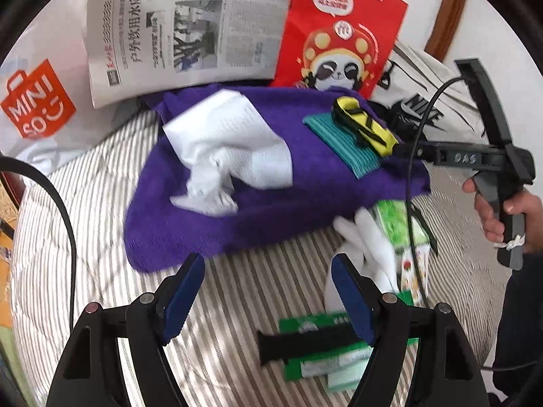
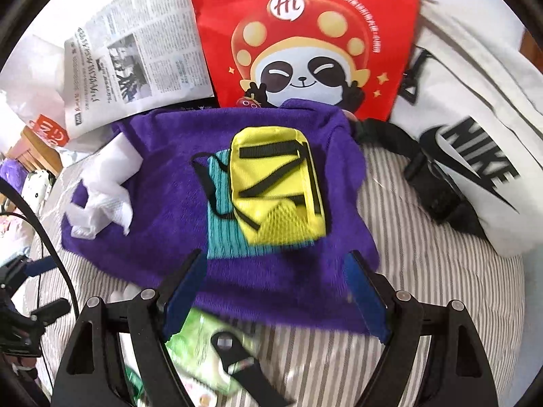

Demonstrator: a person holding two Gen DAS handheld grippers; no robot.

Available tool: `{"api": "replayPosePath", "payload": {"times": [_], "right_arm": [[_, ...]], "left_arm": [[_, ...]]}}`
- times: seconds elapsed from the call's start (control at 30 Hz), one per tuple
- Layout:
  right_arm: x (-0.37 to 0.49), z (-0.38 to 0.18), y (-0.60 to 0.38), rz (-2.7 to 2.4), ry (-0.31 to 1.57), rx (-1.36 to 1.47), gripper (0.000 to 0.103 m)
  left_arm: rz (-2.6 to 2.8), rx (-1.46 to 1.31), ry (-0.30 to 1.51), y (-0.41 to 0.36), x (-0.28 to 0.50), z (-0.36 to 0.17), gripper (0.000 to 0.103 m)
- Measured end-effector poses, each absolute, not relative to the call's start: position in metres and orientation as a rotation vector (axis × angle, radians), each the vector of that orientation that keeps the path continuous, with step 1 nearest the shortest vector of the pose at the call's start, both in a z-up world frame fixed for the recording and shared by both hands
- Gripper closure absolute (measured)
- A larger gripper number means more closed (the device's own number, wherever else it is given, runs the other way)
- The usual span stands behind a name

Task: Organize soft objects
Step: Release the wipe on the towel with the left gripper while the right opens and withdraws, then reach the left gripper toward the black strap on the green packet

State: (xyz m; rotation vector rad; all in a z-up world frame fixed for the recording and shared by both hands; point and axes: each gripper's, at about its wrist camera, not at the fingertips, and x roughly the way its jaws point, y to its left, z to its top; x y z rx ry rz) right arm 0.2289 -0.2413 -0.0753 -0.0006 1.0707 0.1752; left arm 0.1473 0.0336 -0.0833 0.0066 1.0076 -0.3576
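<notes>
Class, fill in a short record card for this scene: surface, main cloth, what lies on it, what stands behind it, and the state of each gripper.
surface: striped bedding
main cloth: purple towel, spread flat
on the towel: yellow pouch resting on a teal cloth; crumpled white tissue at the other side
behind the towel: red bag, newspaper, white bag
left gripper: open, holding nothing
right gripper: open, above the towel's near edge

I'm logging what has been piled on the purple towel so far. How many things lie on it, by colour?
White, crumpled paper towel: 1
Teal, ribbed cloth: 1
Yellow, small pouch with black straps, lying on the teal cloth: 1
Total on the purple towel: 3
</notes>
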Motion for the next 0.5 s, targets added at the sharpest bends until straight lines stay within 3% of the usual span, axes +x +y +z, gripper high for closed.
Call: {"api": "replayPosePath", "payload": {"times": [0.5], "right_arm": [[0.133,-0.059,-0.27,0.154,1.018,0.073,0.021]], "left_arm": [[-0.532,0.245,1.025,0.006,0.09,-0.113,0.027]]}}
